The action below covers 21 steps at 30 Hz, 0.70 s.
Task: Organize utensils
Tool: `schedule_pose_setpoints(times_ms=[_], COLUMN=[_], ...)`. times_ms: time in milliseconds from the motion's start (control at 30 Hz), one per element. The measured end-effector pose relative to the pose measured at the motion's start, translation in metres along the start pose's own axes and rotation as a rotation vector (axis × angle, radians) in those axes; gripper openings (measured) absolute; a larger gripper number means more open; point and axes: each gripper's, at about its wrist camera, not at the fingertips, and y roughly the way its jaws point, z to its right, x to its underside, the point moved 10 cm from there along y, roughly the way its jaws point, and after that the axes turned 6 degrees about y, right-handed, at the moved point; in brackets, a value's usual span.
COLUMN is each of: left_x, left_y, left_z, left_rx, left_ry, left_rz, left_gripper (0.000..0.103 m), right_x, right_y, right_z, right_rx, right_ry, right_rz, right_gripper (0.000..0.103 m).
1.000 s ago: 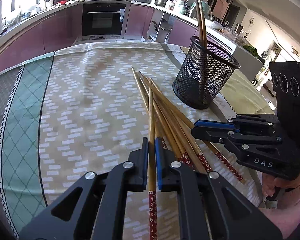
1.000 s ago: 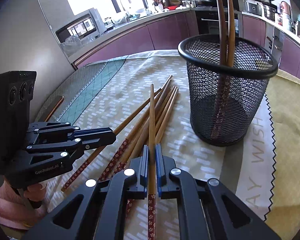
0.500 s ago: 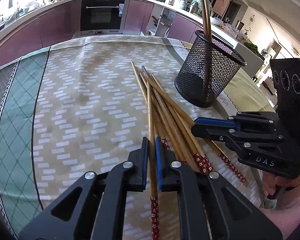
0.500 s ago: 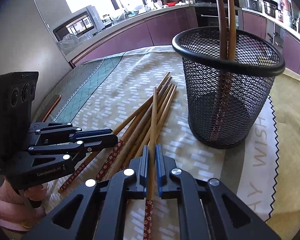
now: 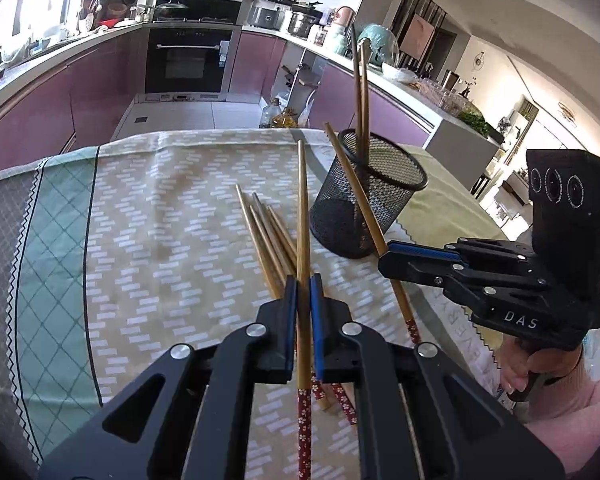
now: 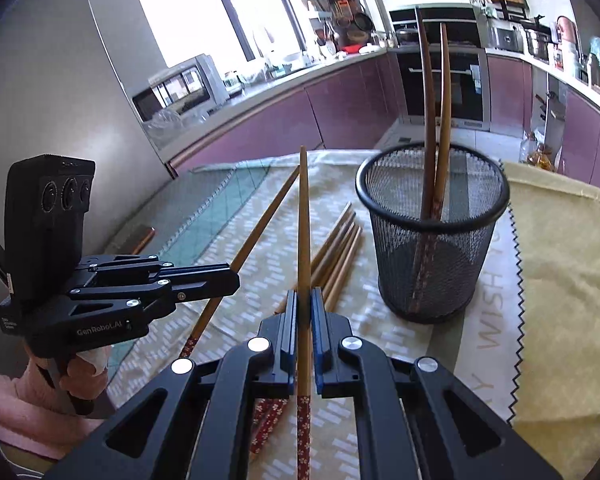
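The left tongs (image 5: 303, 284) are clenched on a single chopstick (image 5: 302, 216), pinched between the blue-lined fingers just above its red flowered end, which hangs back beneath the tongs. Its bare tip points up and forward, lifted clear of the surface (image 5: 160, 220). The right tongs (image 6: 304, 300) grip a second chopstick (image 6: 304, 232) in the same manner, the plain wooden length rising ahead of the fingers and the patterned end trailing below.

In the left wrist view the right tongs appear at the right edge, their chopstick slanting up across the front of the black mesh holder (image 5: 364, 196). The holder stands upright on the patterned cloth, just right of the loose chopsticks (image 5: 266, 236), which lie in a fanned bundle on the surface directly ahead of and below both tongs. Two more chopsticks (image 6: 434, 120) stand inside the holder, leaning against its rim with their narrow tips upward.
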Motion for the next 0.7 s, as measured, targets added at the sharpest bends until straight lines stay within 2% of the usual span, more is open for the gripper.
schedule_pose_setpoints(times_ms=[300, 700], left_x=[-0.034, -0.074], left_y=[-0.036, -0.045], left_z=[0.016, 0.031], left_rx=[0.076, 0.075], left_ry=[0.021, 0.021], left_rz=[0.098, 0.229], left_gripper=[0.007, 0.007], right_x=[-0.022, -0.061], right_y=[-0.036, -0.086], right_z=[-0.003, -0.001], right_rx=[-0.041, -0.039], right_ry=[0.000, -0.022], right_rz=[0.104, 0.249], right_gripper=[0.006, 0.006])
